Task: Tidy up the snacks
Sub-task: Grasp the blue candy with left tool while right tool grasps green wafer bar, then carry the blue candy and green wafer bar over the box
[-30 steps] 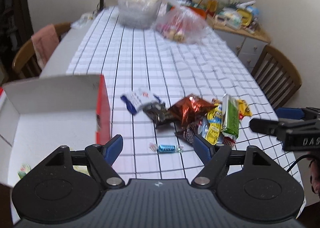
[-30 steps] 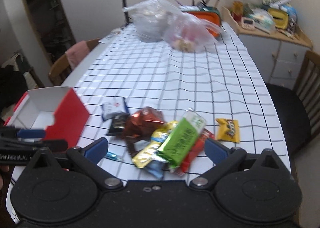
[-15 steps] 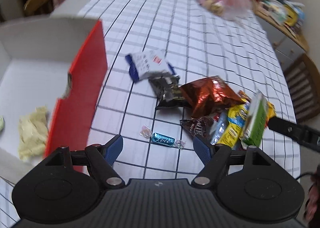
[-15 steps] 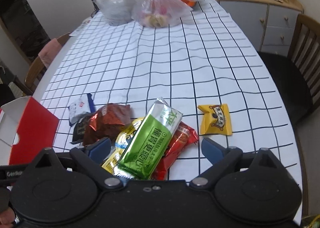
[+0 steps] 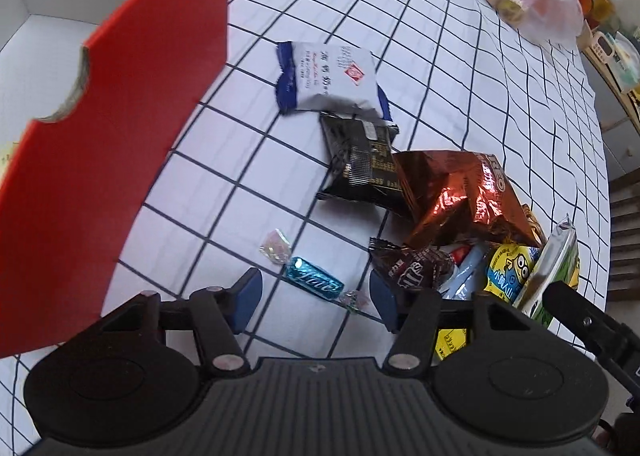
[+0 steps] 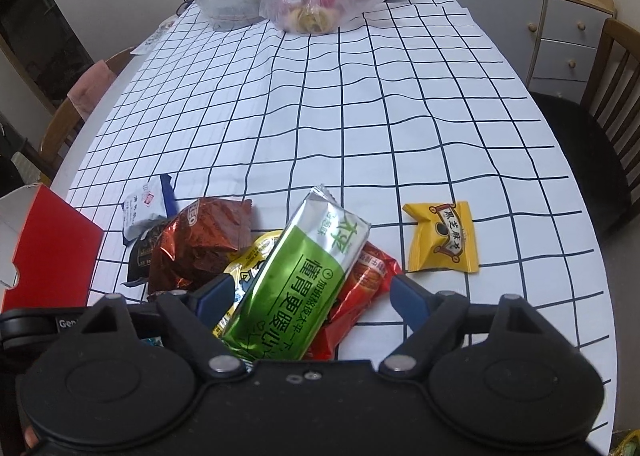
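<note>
Left gripper (image 5: 316, 298): jaws have just been narrowing, now partly open; pads clear of the blue candy (image 5: 315, 283) lying between them on the checked tablecloth (image 5: 400, 56).
Right gripper (image 6: 308, 296): jaws also just closing in, still fairly wide; the green packet (image 6: 304, 284) lies between them, contact hard to judge.
Red box (image 5: 112, 128): just left of the left gripper.
Yellow packet (image 6: 442, 238): apart, right of the pile.
</note>
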A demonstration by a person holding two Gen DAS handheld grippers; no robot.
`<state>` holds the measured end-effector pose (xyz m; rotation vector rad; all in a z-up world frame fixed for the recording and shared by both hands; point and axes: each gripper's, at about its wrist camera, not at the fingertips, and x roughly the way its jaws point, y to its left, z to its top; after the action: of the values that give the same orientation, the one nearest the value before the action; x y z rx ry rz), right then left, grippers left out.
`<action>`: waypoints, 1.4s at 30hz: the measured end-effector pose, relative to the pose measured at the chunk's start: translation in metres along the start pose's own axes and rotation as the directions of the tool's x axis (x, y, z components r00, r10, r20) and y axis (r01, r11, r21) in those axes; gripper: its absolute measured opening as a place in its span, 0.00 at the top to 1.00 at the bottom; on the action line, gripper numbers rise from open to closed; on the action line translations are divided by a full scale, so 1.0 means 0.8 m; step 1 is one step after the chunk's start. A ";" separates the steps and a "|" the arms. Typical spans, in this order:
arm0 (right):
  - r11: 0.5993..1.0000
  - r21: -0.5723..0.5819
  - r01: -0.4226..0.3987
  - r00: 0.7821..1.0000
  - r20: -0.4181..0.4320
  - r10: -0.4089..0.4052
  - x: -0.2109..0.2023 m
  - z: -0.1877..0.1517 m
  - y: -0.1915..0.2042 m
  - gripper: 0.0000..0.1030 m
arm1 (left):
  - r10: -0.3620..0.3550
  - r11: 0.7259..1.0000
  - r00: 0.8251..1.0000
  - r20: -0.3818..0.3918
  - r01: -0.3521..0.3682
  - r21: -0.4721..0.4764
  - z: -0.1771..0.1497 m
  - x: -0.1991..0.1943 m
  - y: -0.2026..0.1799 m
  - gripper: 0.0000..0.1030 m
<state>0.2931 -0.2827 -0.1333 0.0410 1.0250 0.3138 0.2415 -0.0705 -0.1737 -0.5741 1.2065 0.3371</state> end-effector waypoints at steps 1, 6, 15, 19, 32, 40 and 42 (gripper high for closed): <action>1.000 0.004 0.002 1.000 -0.001 -0.002 0.001 0.001 0.001 0.23 | 0.002 1.000 1.000 0.004 -0.002 0.006 0.000 0.001 -0.003 0.44; 1.000 0.014 0.005 1.000 -0.007 -0.005 0.008 0.002 0.005 0.28 | 0.032 0.999 0.999 0.021 -0.032 0.018 0.002 0.002 -0.010 0.53; 1.000 0.013 -0.004 1.000 -0.018 0.004 0.014 -0.002 0.011 0.46 | 0.074 0.991 0.996 0.056 -0.079 0.107 -0.005 -0.001 -0.011 0.70; 1.000 0.020 -0.014 1.000 -0.012 0.014 0.011 -0.005 0.007 0.54 | 0.047 0.992 0.997 0.055 -0.053 0.113 -0.008 -0.003 -0.003 0.70; 0.999 0.047 -0.024 1.000 0.020 0.023 -0.011 -0.016 -0.007 0.60 | -0.035 0.997 0.999 0.032 0.033 0.074 -0.009 -0.015 0.028 0.71; 0.998 0.041 -0.045 0.998 0.042 0.044 -0.041 -0.023 -0.002 0.60 | -0.079 0.993 0.996 0.027 0.076 0.091 -0.015 -0.036 0.033 0.71; 0.998 0.029 -0.053 0.997 0.049 0.051 -0.051 -0.025 0.003 0.60 | -0.095 0.990 0.995 0.029 0.092 0.104 -0.017 -0.046 0.034 0.70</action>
<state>0.2561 -0.2940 -0.1089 0.1025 0.9822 0.3430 0.2043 -0.0547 -0.1489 -0.5323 1.1534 0.2036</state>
